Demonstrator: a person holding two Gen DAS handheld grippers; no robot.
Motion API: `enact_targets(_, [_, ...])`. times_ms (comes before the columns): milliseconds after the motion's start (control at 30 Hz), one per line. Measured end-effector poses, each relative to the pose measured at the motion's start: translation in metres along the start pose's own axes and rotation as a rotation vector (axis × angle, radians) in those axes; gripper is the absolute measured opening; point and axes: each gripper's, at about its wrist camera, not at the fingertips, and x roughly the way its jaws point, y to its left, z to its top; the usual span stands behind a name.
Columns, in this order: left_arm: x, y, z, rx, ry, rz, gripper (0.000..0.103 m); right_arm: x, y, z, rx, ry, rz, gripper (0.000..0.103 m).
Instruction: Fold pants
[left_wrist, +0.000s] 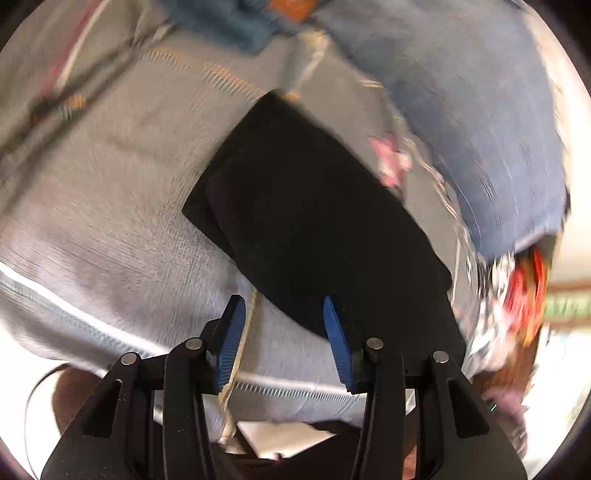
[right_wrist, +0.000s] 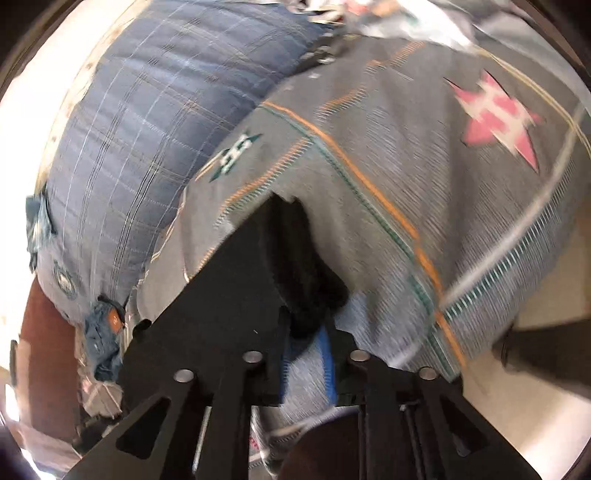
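Note:
The black pants (left_wrist: 310, 206) lie folded into a flat oblong on the grey patterned bedspread (left_wrist: 110, 192). My left gripper (left_wrist: 284, 306) is open and empty, just above the near edge of the pants; its right fingertip (left_wrist: 332, 317) overlaps the black cloth. In the right wrist view, my right gripper (right_wrist: 306, 325) is shut on a bunched end of the black pants (right_wrist: 303, 266), held up above the bedspread (right_wrist: 406, 177). Both views are blurred by motion.
A blue checked pillow (right_wrist: 147, 129) lies at the left of the right wrist view and also shows in the left wrist view (left_wrist: 480, 122). Colourful clothes (left_wrist: 517, 295) are heaped at the right. The bed's edge (left_wrist: 55, 306) runs along the near side.

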Motion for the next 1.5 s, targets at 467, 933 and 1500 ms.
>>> enact_targets(467, [0.059, -0.272, -0.037, 0.736, 0.120, 0.014, 0.075, 0.017, -0.017, -0.012, 0.101, -0.070, 0.152, 0.046])
enact_targets(933, [0.243, -0.475, -0.130, 1.027, 0.469, 0.098, 0.075, 0.023, -0.026, -0.013, 0.169, -0.120, 0.238, 0.035])
enact_targets(1500, [0.292, -0.503, -0.181, 1.188, 0.584, 0.203, 0.078, 0.029, -0.025, -0.008, 0.174, -0.113, 0.263, 0.035])
